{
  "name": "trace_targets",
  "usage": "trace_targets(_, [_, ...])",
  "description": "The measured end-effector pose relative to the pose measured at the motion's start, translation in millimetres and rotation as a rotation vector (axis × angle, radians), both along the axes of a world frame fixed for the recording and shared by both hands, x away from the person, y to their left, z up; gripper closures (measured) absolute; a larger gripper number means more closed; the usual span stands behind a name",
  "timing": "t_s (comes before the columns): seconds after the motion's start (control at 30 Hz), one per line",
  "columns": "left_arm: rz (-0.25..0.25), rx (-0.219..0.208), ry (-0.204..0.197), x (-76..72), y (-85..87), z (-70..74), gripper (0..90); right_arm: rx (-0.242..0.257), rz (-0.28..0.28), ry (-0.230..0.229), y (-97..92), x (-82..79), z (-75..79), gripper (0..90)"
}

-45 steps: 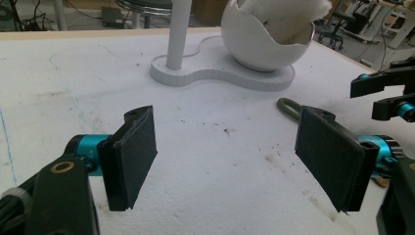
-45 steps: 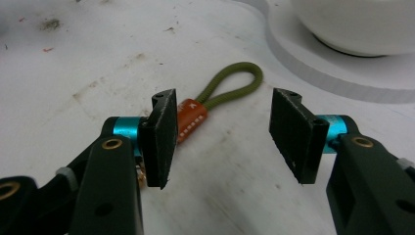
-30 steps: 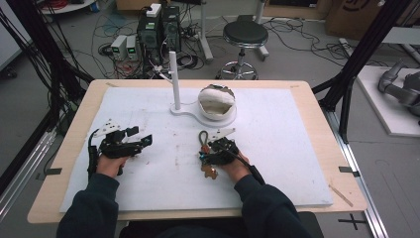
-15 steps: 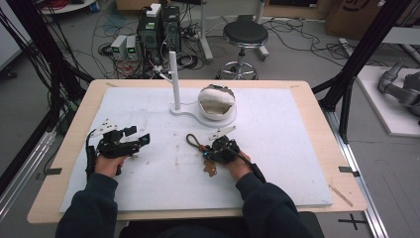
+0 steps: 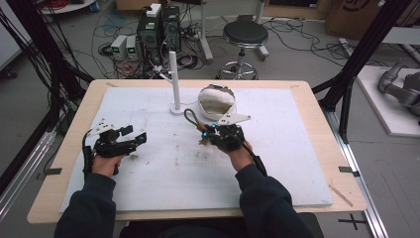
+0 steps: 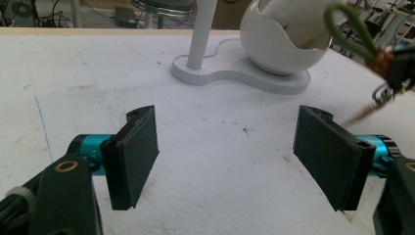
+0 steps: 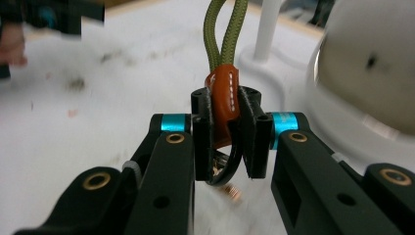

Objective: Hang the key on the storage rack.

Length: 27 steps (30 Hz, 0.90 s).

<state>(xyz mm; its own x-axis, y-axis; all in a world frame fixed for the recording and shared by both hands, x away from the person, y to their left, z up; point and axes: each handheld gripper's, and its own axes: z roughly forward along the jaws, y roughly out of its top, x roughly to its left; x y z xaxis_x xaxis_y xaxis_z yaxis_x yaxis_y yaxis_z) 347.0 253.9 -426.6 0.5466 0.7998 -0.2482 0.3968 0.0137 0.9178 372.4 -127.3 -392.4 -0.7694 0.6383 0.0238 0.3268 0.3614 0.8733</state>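
From the high view, I had the right tool (image 5: 205,133) near the middle of the surface (image 5: 277,163), closed on a keyring strap (image 5: 190,118) whose green cord loop stood up and away from the jaws toward the white post (image 5: 174,82). The strap sat between the post's foot and my right hand, just beside the white broken-shell bowl (image 5: 216,101). The left tool (image 5: 132,136) rested well apart, near the left edge of the white mat, jaws spread and nothing in them. Between the two tools the mat lay free, and a broad stretch ran on to the right edge.

In the left gripper view, the left tool (image 6: 230,156) had its jaws wide, with bare mat between them. The post (image 6: 201,32) and the bowl (image 6: 284,41) shared one flat white base ahead. The strap (image 6: 379,61) hung at the far right, held by the other tool, clear of the base's rim.

In the right gripper view, the right tool (image 7: 231,132) pinched the strap's brown leather tab (image 7: 222,105) between both pads, jaws narrow. The green cord (image 7: 222,34) rose straight up from the tab, and a dark ring (image 7: 227,171) hung below it. The bowl (image 7: 372,63) loomed close on the right, the post (image 7: 268,29) just behind the cord; the mat opened out to the left.
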Motion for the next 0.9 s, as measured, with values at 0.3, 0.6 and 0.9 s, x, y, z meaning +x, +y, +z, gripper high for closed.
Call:
trace_targets(0.3, [-0.007,0.0,0.003,0.7,-0.3,-0.7,24.7,0.07,-0.025,-0.131,29.1,24.9,51.6,78.6])
trace_targets(0.6, [-0.004,-0.009,0.005,1.3,0.6,-1.4,24.7,0.075,-0.054,-0.155,59.1,52.0,74.1,78.6])
trace_targets(0.9, [-0.01,-0.007,0.007,1.6,0.6,-1.7,24.8,-0.055,-0.143,-0.091,82.3,81.1,60.2,78.4])
